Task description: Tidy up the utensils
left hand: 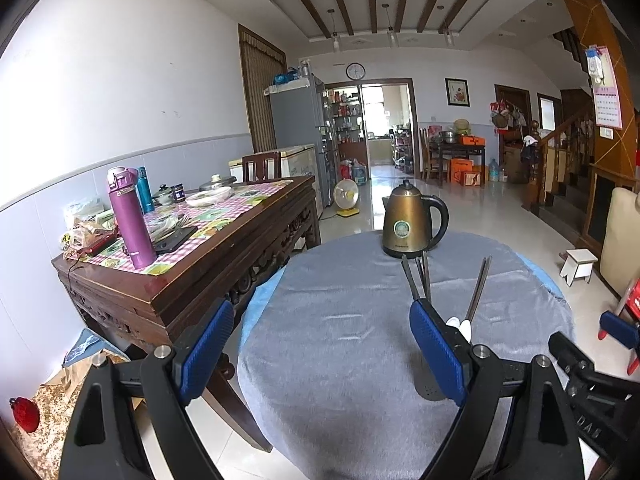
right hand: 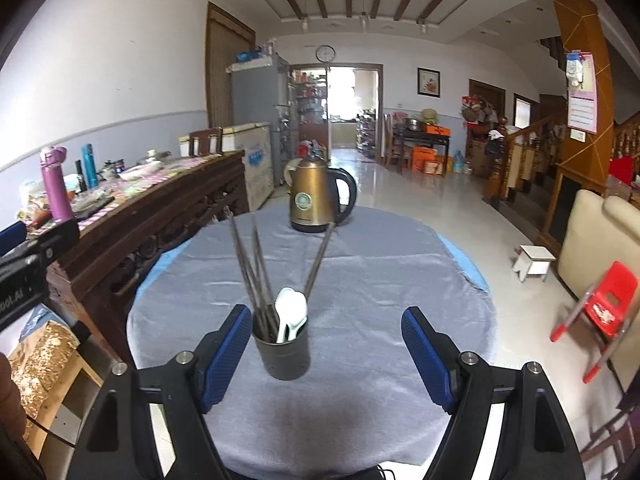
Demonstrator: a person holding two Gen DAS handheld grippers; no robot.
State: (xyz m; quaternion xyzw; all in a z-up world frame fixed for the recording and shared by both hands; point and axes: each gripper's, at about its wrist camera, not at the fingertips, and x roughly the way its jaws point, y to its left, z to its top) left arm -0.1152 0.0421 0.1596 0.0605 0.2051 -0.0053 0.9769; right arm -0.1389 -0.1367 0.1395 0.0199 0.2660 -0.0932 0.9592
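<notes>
Here one dark round holder (right hand: 282, 350) stands on the grey-clothed round tabletop (right hand: 360, 280), carrying two white spoons (right hand: 290, 314) and several thin metal chopsticks (right hand: 256, 268), count unclear. Right tongs (right hand: 322, 354) gape, released, holder just inside the left pad. Left tongs (left hand: 320, 356) also spread, empty; one brass-coloured kettle (right hand: 316, 200) behind.

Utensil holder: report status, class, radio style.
Left gripper, right gripper open, empty. Utensil holder upright on table, chopsticks and spoons inside. Kettle behind, clear.
</notes>
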